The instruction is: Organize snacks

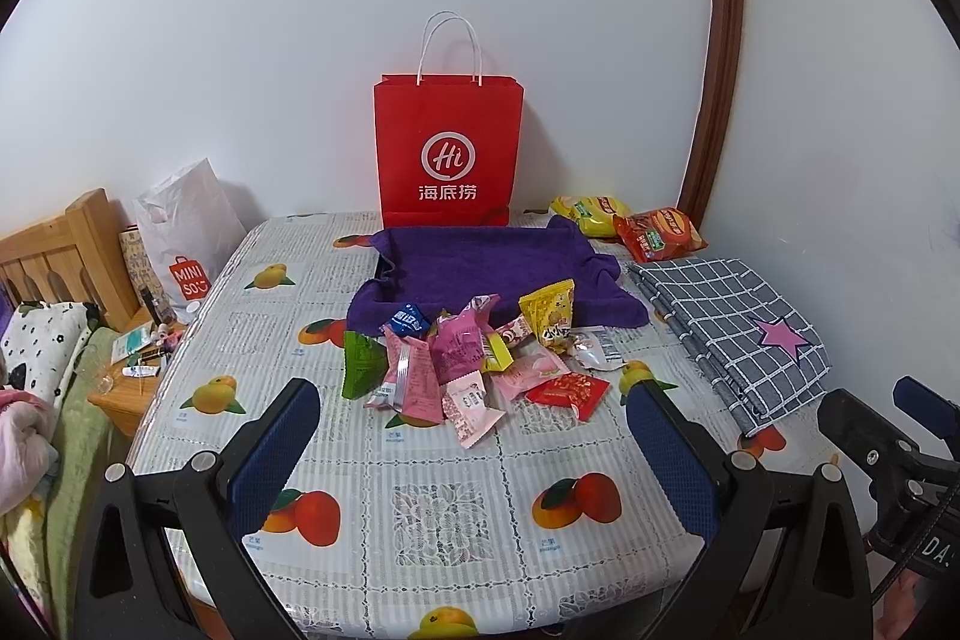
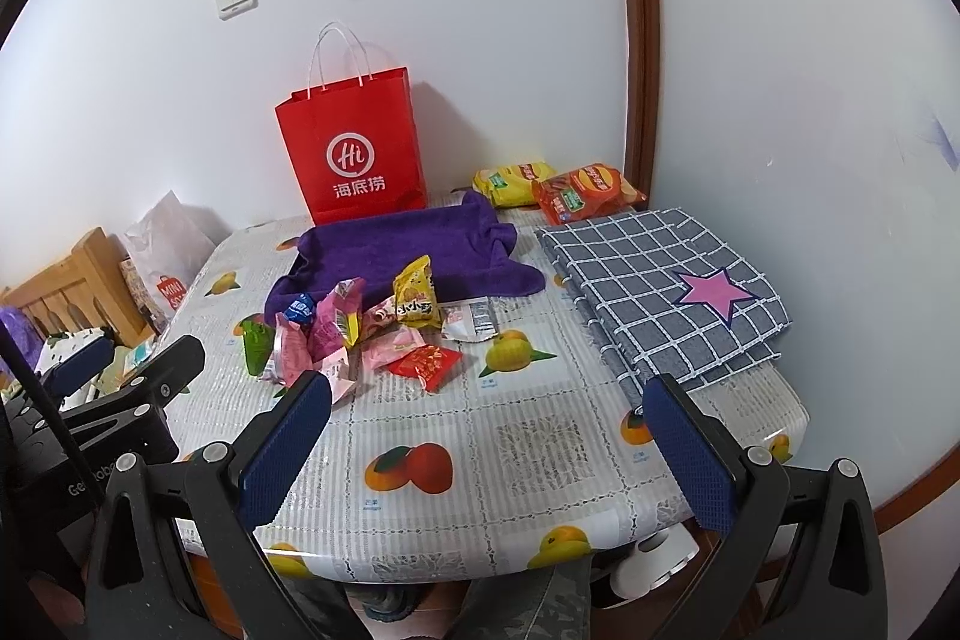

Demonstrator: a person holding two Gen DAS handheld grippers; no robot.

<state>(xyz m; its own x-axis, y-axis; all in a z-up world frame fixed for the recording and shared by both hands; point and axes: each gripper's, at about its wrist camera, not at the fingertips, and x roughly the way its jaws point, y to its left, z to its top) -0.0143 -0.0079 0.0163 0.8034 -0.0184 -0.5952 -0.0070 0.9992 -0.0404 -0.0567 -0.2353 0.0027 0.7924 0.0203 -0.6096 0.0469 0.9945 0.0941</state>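
Both my grippers hang released over the near edge of the counter (image 1: 444,514), jaws wide apart and holding nothing: left gripper (image 1: 474,418), right gripper (image 2: 489,415). The snacks (image 1: 474,358) lie in a loose heap mid-counter, just ahead of me, touching the front edge of the purple towel (image 1: 480,262). A red bag (image 1: 447,148) stands behind it against the wall; two chip bags (image 2: 558,187) sit far right, beside a checked cloth (image 2: 666,292).

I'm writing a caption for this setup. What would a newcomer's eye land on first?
The bright red paper bag standing upright against the white wall at the table's far edge. Then the heap of small snack packets mid-table, just in front of the purple towel, and the grey checked cloth with a pink star on the right.
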